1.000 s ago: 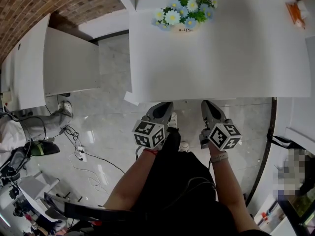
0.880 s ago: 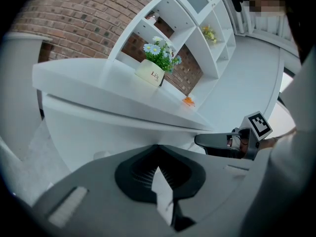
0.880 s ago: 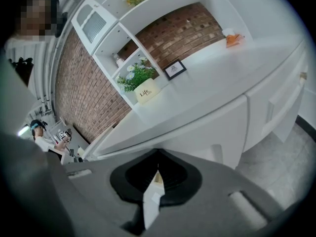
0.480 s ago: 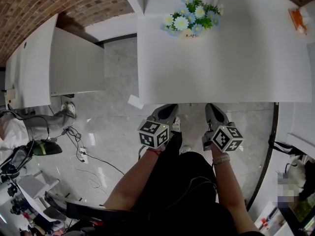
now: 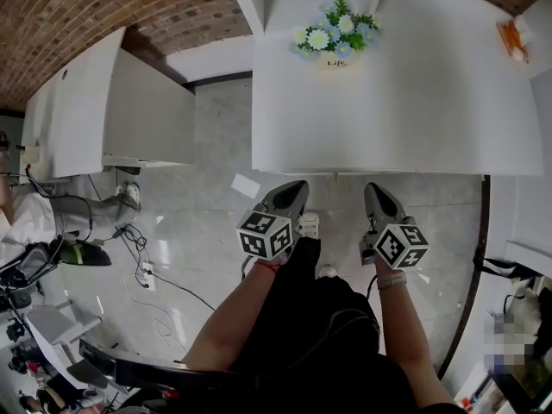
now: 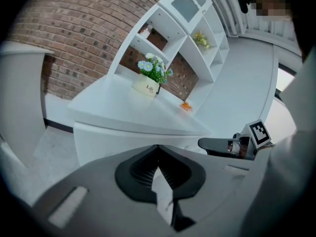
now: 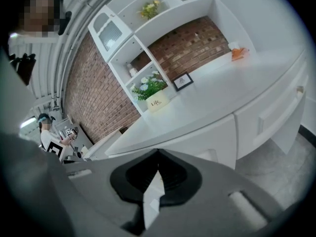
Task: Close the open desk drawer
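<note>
The white desk [image 5: 405, 102] fills the top of the head view, and no drawer juts out past its front edge. In the right gripper view its drawer fronts [image 7: 279, 110] look flush with each other. My left gripper [image 5: 291, 188] and my right gripper [image 5: 373, 190] hang side by side just short of that edge, over the floor, and both are shut on nothing. The left gripper [image 6: 158, 154] faces the desk's plain front panel [image 6: 123, 142], with the right gripper [image 6: 222, 143] beside it. The right gripper [image 7: 158, 158] points at the desk front too.
A pot of flowers [image 5: 332, 33] and an orange object [image 5: 511, 37] sit on the desk. A white cabinet [image 5: 103, 110] stands to the left. Cables [image 5: 142, 266] and gear lie on the tiled floor at lower left. A scrap of paper [image 5: 246, 185] lies near the desk corner.
Both grippers have drawn back a little from the desk's front edge, which their tips met a second ago. The whole view has shifted right and away from the desk.
</note>
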Tool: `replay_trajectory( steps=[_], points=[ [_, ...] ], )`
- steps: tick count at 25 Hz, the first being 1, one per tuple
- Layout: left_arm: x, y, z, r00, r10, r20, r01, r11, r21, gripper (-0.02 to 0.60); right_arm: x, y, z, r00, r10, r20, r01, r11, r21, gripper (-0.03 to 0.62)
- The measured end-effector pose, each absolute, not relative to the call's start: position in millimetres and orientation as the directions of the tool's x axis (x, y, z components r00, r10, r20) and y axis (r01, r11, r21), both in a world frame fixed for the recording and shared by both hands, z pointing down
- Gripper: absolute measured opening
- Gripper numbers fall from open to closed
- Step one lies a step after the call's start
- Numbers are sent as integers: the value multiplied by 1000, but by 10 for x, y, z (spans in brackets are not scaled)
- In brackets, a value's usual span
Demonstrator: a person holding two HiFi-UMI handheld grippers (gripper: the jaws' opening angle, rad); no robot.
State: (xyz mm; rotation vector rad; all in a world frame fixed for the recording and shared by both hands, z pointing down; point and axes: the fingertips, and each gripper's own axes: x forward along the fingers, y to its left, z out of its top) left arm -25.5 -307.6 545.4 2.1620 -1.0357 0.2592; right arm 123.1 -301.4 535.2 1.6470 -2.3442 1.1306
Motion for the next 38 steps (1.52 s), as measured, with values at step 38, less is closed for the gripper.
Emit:
replay_trajectory(
  steps=[38],
  points=[
    [-893,-1304,3294,452,-891,44,-872,-432,230,3,1618,-1102,3118,-495,-868,36,-868,491,-73,2]
  ],
)
